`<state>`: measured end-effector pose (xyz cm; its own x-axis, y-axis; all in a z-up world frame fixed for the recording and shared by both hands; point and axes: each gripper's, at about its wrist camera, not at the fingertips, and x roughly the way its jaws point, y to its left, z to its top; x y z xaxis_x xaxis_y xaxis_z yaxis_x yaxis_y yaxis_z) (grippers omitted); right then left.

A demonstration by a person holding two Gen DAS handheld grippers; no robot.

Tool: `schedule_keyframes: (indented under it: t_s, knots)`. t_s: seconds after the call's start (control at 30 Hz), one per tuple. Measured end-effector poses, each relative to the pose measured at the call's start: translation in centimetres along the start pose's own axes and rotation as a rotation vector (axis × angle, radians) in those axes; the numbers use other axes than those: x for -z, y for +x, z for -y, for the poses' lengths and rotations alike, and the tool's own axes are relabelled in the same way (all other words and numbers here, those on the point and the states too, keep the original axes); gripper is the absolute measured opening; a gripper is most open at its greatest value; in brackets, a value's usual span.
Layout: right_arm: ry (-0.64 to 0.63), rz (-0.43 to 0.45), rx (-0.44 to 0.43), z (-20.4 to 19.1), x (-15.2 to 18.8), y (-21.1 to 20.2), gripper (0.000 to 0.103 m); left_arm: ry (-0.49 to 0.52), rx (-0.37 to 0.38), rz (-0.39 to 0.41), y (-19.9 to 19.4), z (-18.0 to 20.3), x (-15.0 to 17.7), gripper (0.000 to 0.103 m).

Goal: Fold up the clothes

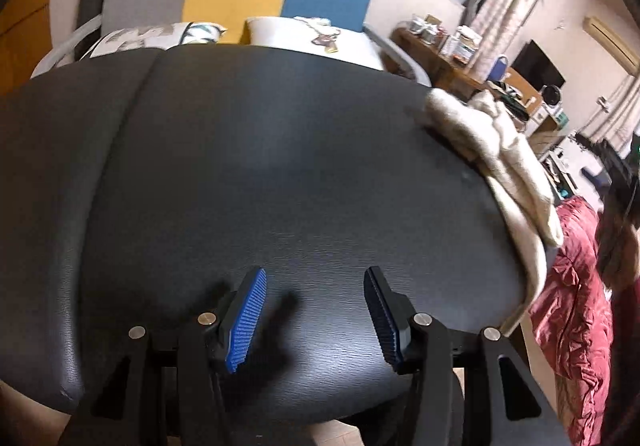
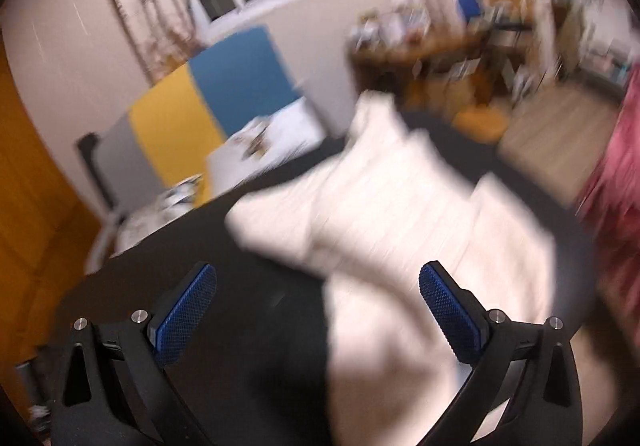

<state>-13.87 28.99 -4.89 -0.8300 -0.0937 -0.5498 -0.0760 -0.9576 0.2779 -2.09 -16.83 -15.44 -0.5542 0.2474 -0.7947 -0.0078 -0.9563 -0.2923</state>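
our left gripper (image 1: pixel 316 316) and right gripper (image 2: pixel 318 320) hang released; the crumpled cream garment (image 1: pixel 496 150) drapes over the black leather-look table's (image 1: pixel 240 166) right edge, leaving bare room leftward.

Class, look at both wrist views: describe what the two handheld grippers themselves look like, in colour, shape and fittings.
The left gripper and right gripper look alike: black angular frames with cut-out openings, round silver pivot bolts, and two flat fingers faced with blue pads. The left's pads are ribbed; the right's pads look cross-hatched. No cables, markings or sleeves show.
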Motion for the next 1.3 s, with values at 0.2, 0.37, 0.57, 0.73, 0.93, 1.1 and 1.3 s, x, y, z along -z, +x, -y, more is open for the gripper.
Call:
schedule_keyframes:
  t_s: [0.2,0.37,0.57,0.73,0.93,1.1,1.3]
  knots:
    - [-0.033,0.092,0.064,-1.2,-6.4,5.2,0.103,-0.034,-0.060,-0.011,1.5,-2.5,-1.3,0.051]
    - [-0.118,-0.027,0.180,-2.6,-9.5,12.4,0.103,-0.020,-0.093,0.002,2.8,-3.0,-2.7,0.051]
    - [-0.057,0.005,0.294,1.8,-10.9,16.7,0.103,-0.072,-0.076,-0.004,4.1,-3.9,-4.1,0.051]
    - [-0.009,-0.022,0.478,6.9,-6.3,18.6,0.103,-0.094,-0.088,-0.020,5.2,-4.4,-4.4,0.051]
    - [0.125,-0.072,0.564,10.6,-2.7,18.8,0.103,-0.077,-0.078,-0.028,5.2,-3.1,-4.2,0.051]
    - [0.276,-0.094,0.586,12.8,-1.8,17.6,0.103,-0.075,-0.049,-0.011,3.9,-2.4,-3.6,0.051]
    - [0.377,-0.093,0.517,13.3,-0.1,16.5,0.103,-0.068,-0.056,-0.015,2.9,-2.5,-2.9,0.051]
